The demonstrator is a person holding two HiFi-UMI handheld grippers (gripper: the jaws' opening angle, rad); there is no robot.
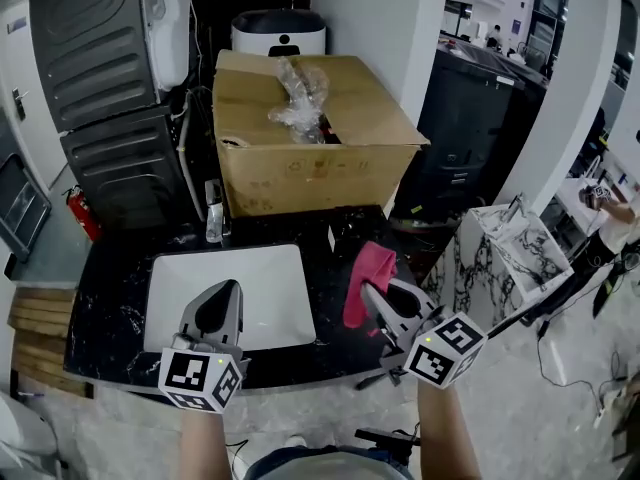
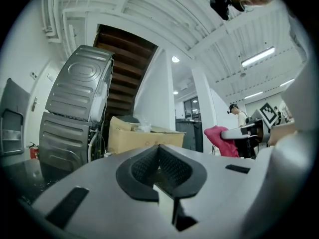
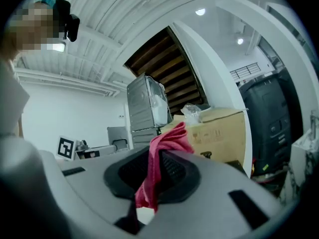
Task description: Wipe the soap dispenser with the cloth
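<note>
At lower centre, cloth (image 1: pixel 371 271) held, wiping not begun
Right gripper (image 1: pixel 367 288) clamps cloth; left gripper (image 1: pixel 226 290) closed, empty; dispenser (image 1: pixel 213 216) untouched

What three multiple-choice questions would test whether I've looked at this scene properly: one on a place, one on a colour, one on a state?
1. Where does the large brown cardboard box stand?
A. Beyond the far edge of the white rectangular sink
B. Inside that sink
C. On the floor by the person's feet

2. What colour is the crumpled fabric cloth?
A. Blue
B. Yellow
C. Pink-red

3. How is the left claw?
A. Wide open
B. Shut, with nothing between its jaws
C. Shut on the cloth

Answers:
1 A: the head view shows the box behind the sink.
2 C: the head view and the right gripper view both show it pink-red.
3 B: the left gripper view shows its jaws together and bare.
</note>
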